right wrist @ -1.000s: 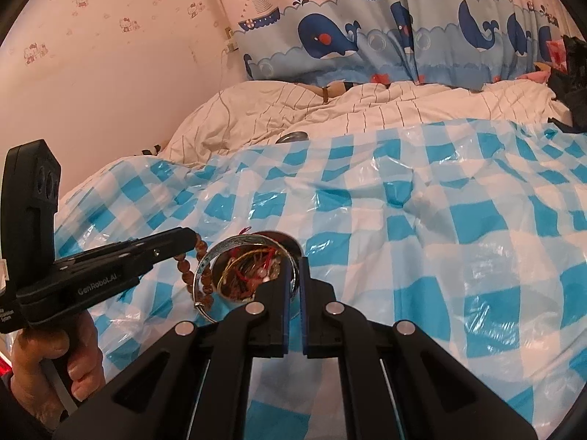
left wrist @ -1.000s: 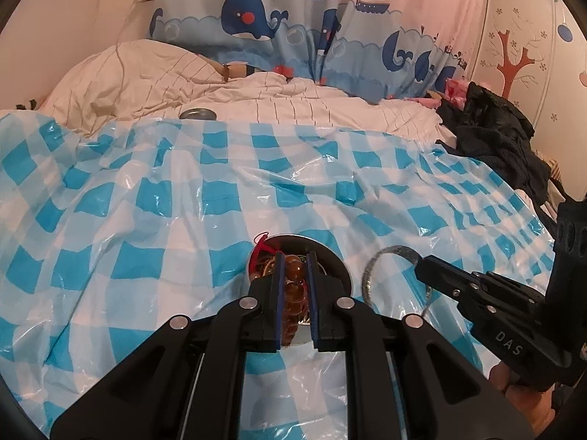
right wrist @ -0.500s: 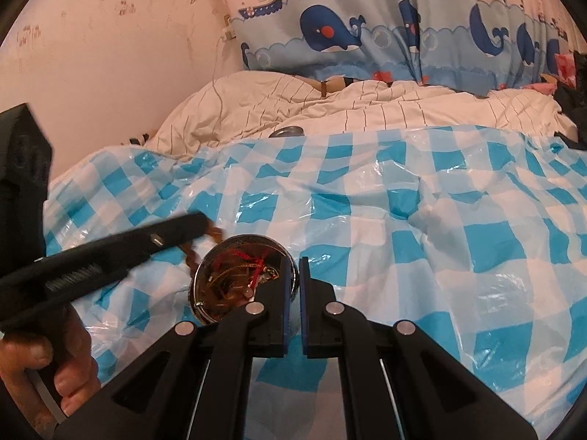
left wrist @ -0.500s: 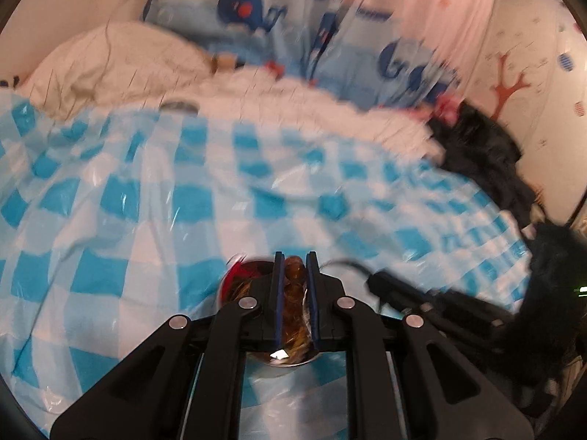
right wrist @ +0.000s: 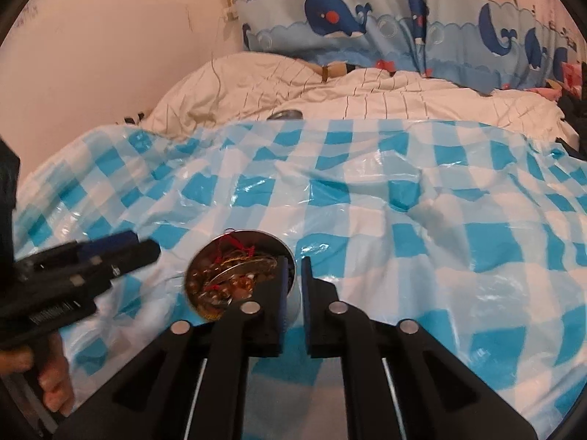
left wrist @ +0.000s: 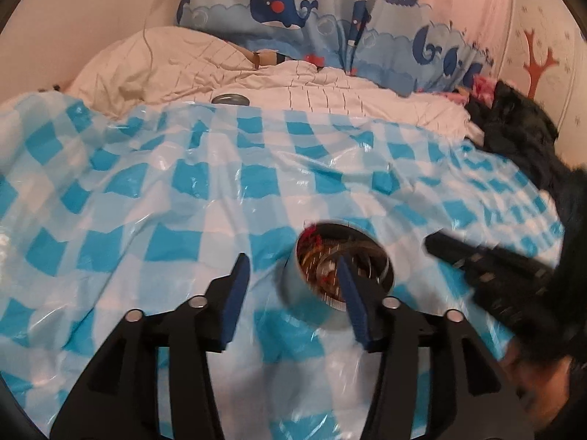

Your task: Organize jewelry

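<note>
We see the round metal tin (right wrist: 240, 275) of jewelry sitting on the blue checked plastic sheet (right wrist: 367, 190) over the bed, full of tangled beads, red cord and a bangle. Our left gripper (left wrist: 293, 286) is opening, jaws wide apart with nothing pinched; the tin sits just ahead, closer to its right pad than its left. Our right gripper (right wrist: 293, 289) is also opening, only a narrow gap showing; the tin's right rim looks to lie about at that gap, but we can't tell whether the pads touch it. The tin lies between the two tools, near both, mouth tilted toward the right wrist camera. We judge the right one nearer. No loose jewelry visible on the sheet.
</note>
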Available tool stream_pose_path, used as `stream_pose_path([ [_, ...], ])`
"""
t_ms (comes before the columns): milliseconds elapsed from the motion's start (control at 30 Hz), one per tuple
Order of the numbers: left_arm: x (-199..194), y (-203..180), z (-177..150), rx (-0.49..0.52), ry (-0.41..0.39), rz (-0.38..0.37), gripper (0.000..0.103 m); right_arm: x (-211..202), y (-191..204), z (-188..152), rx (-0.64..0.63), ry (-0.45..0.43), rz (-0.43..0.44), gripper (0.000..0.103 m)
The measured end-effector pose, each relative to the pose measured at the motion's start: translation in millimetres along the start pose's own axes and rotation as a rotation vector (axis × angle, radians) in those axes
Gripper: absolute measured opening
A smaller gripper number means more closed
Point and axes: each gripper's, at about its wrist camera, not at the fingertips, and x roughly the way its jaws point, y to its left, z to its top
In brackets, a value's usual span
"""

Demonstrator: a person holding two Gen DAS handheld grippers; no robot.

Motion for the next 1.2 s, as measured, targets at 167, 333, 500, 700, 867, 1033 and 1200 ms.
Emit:
stream_pose_path([
  [167, -18, -12, -32, 0.079, 0.023, 0.059, 0.06, -36, 1, -32, -0.007, 0.018, 0.027, 0.035],
  [333, -31, -20, -53, 0.119, 0.016, 0.083, 0.064, -45, 7, -53, 0.004, 0.026, 0.061, 0.044],
  [500, -28, -24, -63, 0.157, 0.023, 0.104, 0.065, -39, 17, -57, -0.022, 0.024, 0.071, 0.053],
  [700, -20, -21, -69, 0.16, 0.037, 0.114, 0.071, -26, 18, -61, -0.032, 0.056, 0.053, 0.063],
  [867, -18, -19, -71, 0.163, 0.032, 0.124, 0.078, -21, 16, -63, -0.022, 0.064, 0.043, 0.066],
  [1033, -14, -16, -71, 0.149, 0.041, 0.12, 0.079, -20, 13, -57, -0.006, 0.032, 0.029, 0.069],
  [1200, -13, -13, -71, 0.126, 0.049, 0.112, 0.079, -15, 4, -50, 0.036, 0.017, 0.015, 0.07],
])
